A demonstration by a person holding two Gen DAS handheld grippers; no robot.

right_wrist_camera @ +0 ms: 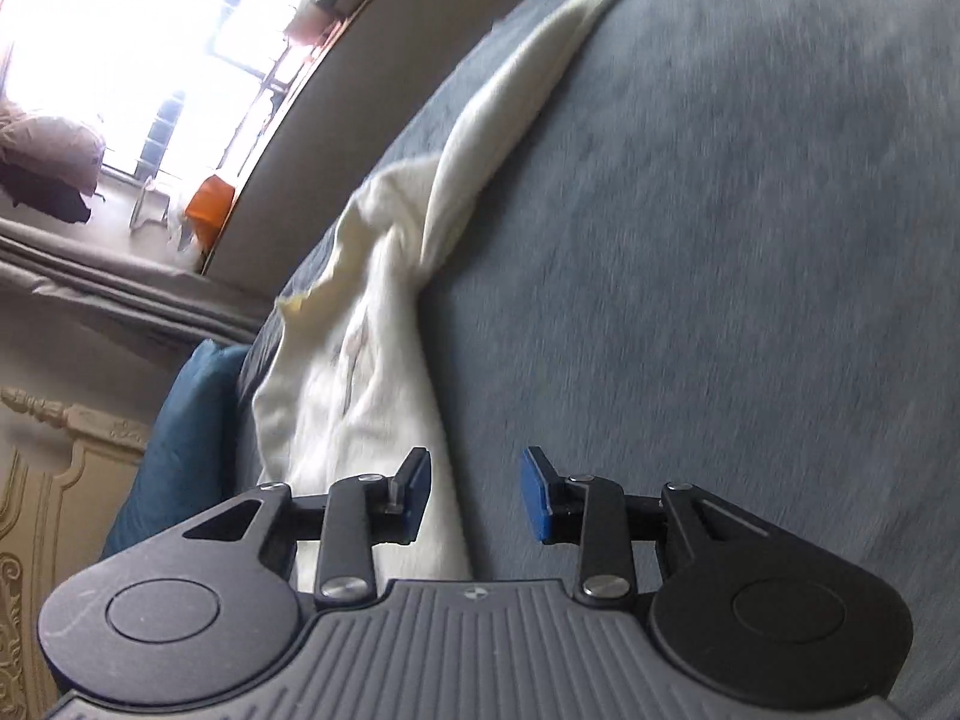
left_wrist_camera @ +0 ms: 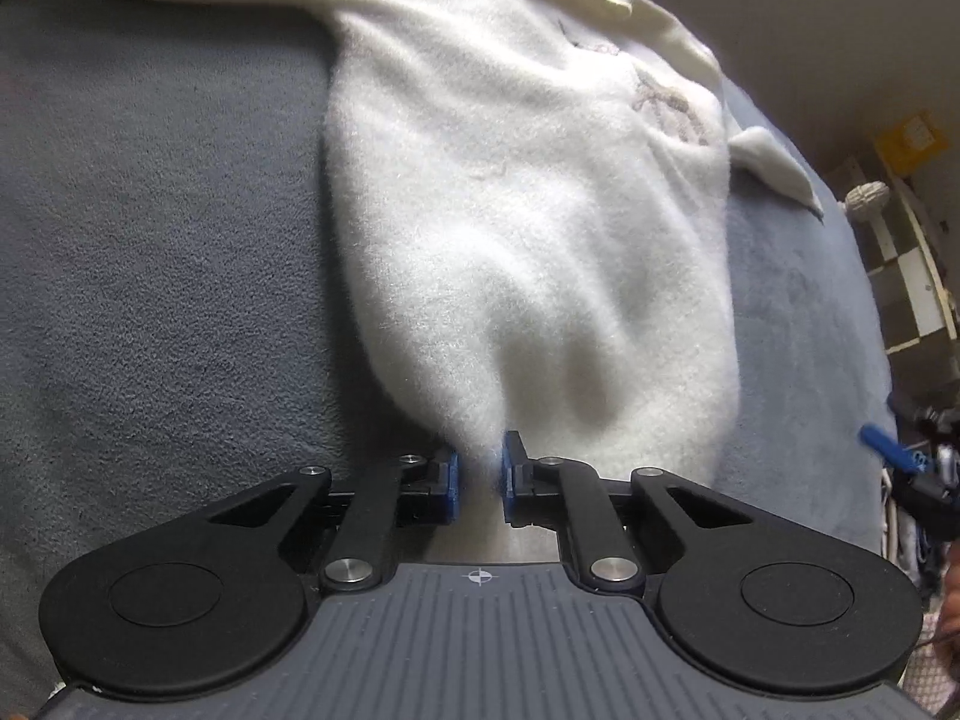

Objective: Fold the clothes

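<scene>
Fleece pinched on the left, right jaws free

Fleece garment (left_wrist_camera: 528, 210), white and thick-piled, lies ahead of the left gripper (left_wrist_camera: 480, 474) on a grey-blue blanket (left_wrist_camera: 150, 210). Cloth gathers to a narrow neck straight into the blue pads (left_wrist_camera: 453, 480): left gripper is clamped on a bunched end of it, and the fabric rises off the blanket toward the jaws.

Right gripper (right_wrist_camera: 477, 495) has its jaws spread, nothing between them. Same garment (right_wrist_camera: 384, 312) runs forward and left of it; its near edge passes under the left-hand pad (right_wrist_camera: 417, 492), and whether it touches I cannot tell. One long strip (right_wrist_camera: 528, 72) trails far ahead, flat on the blanket (right_wrist_camera: 720, 240). Right view is motion-blurred.

Handling, as judged:
- Soft, limp and light; no stiffness, so it sags and creases wherever unsupported.
- Pile looks grippy, not slippery; a pinch should hold.
- Thick layers bunch easily, so a single-point hold pulls it into a rope, as at the left pads.
- Better holds: a hem or corner, one per gripper, well apart, to keep an edge taut.

Garment lies crumpled and spread, not in a neat fold.
</scene>
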